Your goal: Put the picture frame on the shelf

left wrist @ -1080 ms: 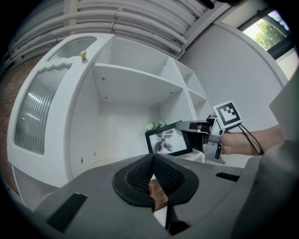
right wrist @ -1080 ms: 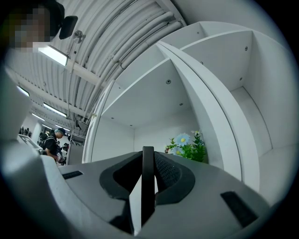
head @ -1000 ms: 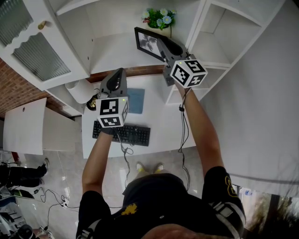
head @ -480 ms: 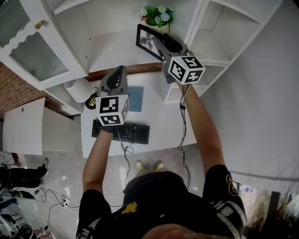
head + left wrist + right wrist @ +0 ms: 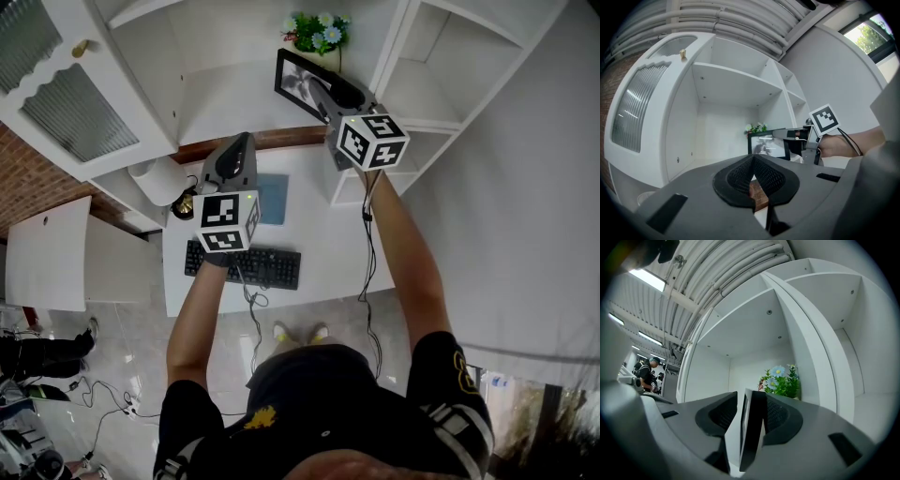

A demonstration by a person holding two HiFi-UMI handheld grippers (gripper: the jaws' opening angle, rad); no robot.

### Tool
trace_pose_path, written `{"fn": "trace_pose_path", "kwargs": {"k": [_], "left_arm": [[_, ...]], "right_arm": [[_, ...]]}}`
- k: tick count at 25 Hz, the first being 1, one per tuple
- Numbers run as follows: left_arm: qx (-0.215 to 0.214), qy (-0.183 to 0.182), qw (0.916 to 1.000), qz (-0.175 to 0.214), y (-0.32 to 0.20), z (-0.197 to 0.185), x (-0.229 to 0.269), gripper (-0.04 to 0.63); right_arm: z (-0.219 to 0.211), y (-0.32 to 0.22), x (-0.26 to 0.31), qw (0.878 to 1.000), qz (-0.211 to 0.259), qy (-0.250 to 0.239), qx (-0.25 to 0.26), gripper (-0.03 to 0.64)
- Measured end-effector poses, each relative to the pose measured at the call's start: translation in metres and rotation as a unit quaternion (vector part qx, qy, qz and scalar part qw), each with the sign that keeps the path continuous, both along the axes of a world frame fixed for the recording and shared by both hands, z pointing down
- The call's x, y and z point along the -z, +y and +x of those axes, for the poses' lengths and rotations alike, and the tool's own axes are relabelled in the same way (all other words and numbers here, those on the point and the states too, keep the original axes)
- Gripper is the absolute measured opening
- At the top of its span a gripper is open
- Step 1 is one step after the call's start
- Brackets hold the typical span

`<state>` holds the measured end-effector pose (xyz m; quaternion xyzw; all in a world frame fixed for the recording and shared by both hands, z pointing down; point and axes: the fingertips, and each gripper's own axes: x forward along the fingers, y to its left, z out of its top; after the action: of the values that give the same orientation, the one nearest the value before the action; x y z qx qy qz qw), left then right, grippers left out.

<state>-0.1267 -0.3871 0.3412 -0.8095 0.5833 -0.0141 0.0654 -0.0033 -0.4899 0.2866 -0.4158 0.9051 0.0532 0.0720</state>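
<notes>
1. Black-rimmed and upright, the picture frame point(image 5: 300, 82) is standing on the white shelf point(image 5: 225, 103), just beside the potted flowers point(image 5: 319, 33) and near the shelf's right-hand divider point(image 5: 394, 47).
2. Your right hand-held gripper point(image 5: 323, 94) is straddling the frame's edge. Its jaws have just been opening. One pad is showing a clear gap from the frame and the other is lying close against it, so nothing is being clamped.
3. Your left hand-held gripper point(image 5: 241, 141) is hanging lower, over the worktop point(image 5: 319, 244) in front of the shelf. Its jaws are closed together with nothing between them.
4. You are, by the look of it, letting go, and the placing seems all but done. The next move is calling for a straight pull back along the gripper's own line, so that the near pad is not dragging or tipping the frame.
5. The flowers and the divider are crowding the frame's right side. The bare shelf to its left is giving open room, and the way back towards you over the shelf's front edge is looking free.
</notes>
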Motion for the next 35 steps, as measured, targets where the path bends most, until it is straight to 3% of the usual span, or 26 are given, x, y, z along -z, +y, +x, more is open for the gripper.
{"fn": "trace_pose_path", "kwargs": {"k": [24, 35], "left_arm": [[-0.005, -0.002, 1.0000, 0.003, 0.007, 0.001, 0.005, 0.018], [0.004, -0.005, 0.9996, 0.026, 0.018, -0.010, 0.030, 0.018]], "right_arm": [[-0.005, 0.010, -0.003, 1.000, -0.002, 0.018, 0.022, 0.152], [0.002, 0.015, -0.003, 1.000, -0.010, 0.021, 0.021, 0.166]]}}
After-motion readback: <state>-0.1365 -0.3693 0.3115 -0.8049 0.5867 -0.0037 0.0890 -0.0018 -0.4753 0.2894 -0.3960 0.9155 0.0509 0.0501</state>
